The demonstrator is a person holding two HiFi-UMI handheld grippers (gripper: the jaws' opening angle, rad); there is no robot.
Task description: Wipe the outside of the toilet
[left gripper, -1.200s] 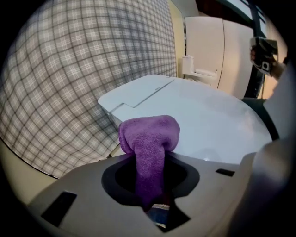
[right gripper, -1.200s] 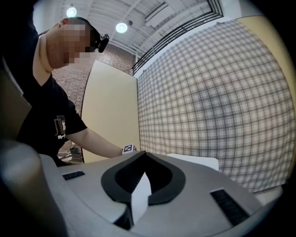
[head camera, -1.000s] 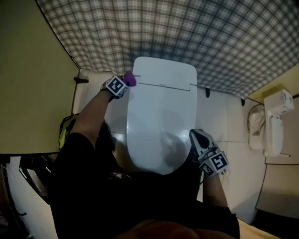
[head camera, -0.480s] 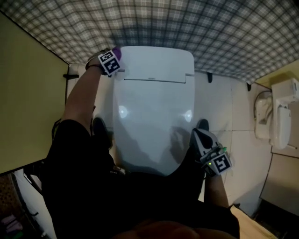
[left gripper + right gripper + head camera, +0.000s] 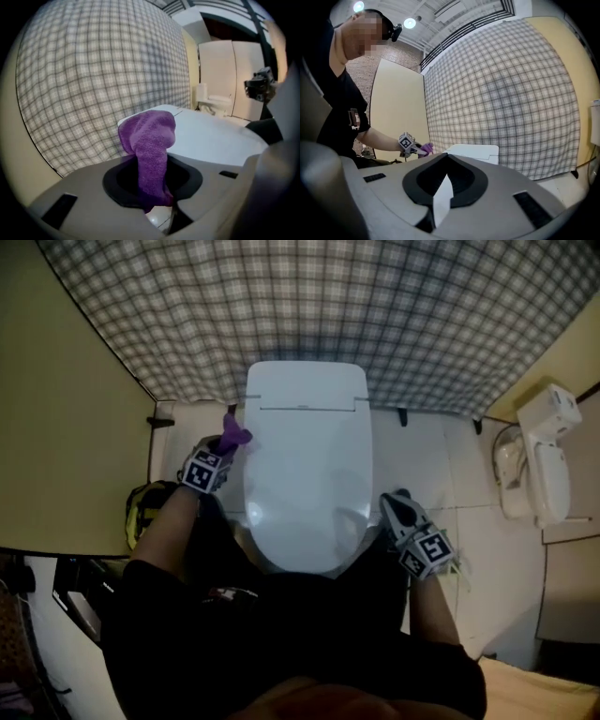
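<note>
— Purple cloth [image 5: 150,150]: who has it?
— The left gripper [image 5: 221,450] is clamped on it, just left of the toilet [image 5: 305,474], near the lid's left edge. The toilet runs lengthwise from person to wall.
— And the right gripper [image 5: 397,510]?
— At the toilet's right front, jaws together, empty. The lid is down and the bowl hidden.

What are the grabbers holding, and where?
The left gripper pinches the purple cloth by one end; the rest sticks out past the jaws. The right gripper holds nothing.
</note>
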